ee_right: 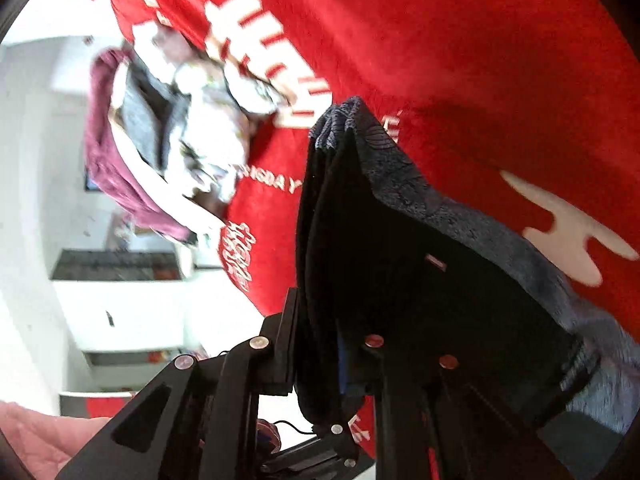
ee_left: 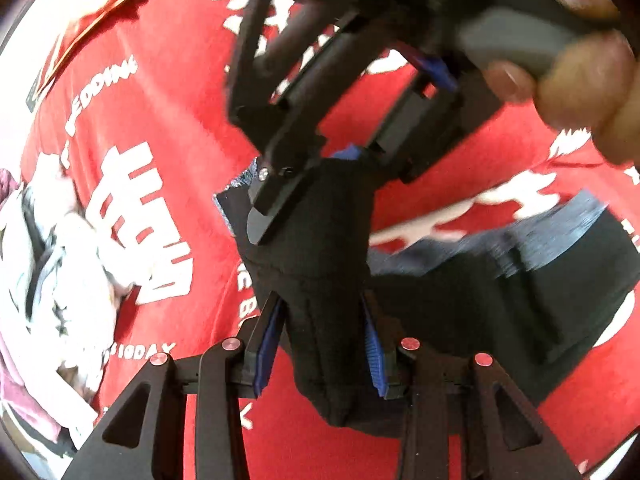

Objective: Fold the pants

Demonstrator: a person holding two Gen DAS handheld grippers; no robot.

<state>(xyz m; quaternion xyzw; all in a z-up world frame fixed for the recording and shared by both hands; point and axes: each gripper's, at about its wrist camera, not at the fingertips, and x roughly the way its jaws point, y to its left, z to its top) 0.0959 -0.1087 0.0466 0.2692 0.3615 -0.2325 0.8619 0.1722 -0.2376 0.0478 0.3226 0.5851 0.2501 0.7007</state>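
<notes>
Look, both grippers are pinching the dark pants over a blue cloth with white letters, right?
Nearly. The cloth under them is red with white letters, not blue, as both wrist views show. The rest holds: the left gripper is closed on a bunch of the dark pants, and the right gripper is clamped on them too.

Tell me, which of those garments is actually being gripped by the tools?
The dark pants, pinched by both the left tool and right tool. The crumpled clothes pile lies untouched on the red cloth.
</notes>
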